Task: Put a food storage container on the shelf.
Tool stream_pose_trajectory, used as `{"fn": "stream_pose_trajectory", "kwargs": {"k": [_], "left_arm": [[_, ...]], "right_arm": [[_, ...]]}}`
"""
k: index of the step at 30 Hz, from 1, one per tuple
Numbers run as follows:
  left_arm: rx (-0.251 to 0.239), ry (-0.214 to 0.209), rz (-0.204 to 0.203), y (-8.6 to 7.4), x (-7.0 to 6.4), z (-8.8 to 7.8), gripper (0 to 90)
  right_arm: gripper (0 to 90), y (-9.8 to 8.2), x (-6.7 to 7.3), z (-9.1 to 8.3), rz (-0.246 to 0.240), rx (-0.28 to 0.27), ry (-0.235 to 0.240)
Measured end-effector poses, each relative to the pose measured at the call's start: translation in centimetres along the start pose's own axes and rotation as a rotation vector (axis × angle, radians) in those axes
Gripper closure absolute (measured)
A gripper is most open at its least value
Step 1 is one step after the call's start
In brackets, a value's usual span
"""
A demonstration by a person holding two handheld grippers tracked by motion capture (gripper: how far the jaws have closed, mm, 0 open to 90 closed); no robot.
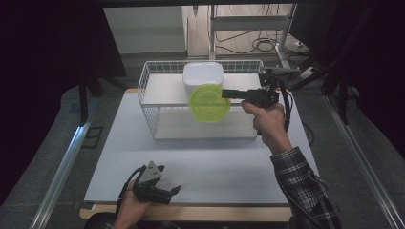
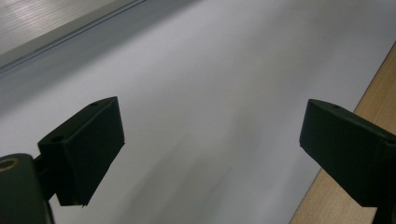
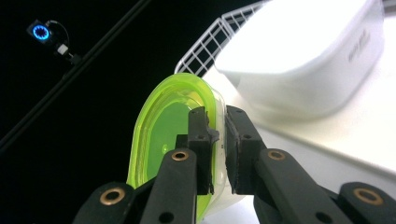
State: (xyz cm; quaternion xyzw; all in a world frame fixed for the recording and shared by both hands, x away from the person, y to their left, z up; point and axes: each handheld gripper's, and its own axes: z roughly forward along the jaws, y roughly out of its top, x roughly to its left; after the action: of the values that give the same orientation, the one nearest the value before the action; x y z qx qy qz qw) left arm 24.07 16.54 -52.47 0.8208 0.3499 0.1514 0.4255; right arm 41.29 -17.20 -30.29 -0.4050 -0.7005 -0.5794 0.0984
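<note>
A translucent green bowl [image 1: 208,102] hangs tipped on its side in front of the white wire basket [image 1: 149,90]. My right gripper [image 1: 226,94] is shut on the bowl's rim, reaching in from the right. In the right gripper view the green bowl [image 3: 161,135] stands edge-on with its rim pinched at my right gripper [image 3: 217,140]. A white rectangular tub [image 1: 203,76] sits upside down on the basket's upper shelf, just behind the bowl; the same white tub [image 3: 303,60] is seen close up. My left gripper [image 1: 167,193] rests open near the table's front edge, its jaws [image 2: 212,154] wide apart over bare table.
The white table top [image 1: 200,162] has a wooden front edge [image 2: 336,196]. Dark curtains stand left and right. A metal frame and cables [image 1: 258,43] lie on the floor behind the basket.
</note>
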Motion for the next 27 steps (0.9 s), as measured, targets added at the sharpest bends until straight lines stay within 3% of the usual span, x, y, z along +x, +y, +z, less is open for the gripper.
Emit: {"fn": "stream_pose_trajectory", "kwargs": {"k": [12,17,27], "left_arm": [[-0.002,-0.006,-0.003,0.0,0.0,0.0,6.1],[0.000,-0.008,0.000,0.0,0.0,0.0,6.1],[0.006,-0.015,0.006,0.0,-0.1,0.0,6.1]], "right_arm": [[81.8,4.2,1.7,0.8,-0.003,-0.088,-0.039],[81.8,5.5,1.8,1.4,0.005,-0.121,-0.073],[81.7,7.5,1.1,3.8,0.064,-0.177,-0.156]]}}
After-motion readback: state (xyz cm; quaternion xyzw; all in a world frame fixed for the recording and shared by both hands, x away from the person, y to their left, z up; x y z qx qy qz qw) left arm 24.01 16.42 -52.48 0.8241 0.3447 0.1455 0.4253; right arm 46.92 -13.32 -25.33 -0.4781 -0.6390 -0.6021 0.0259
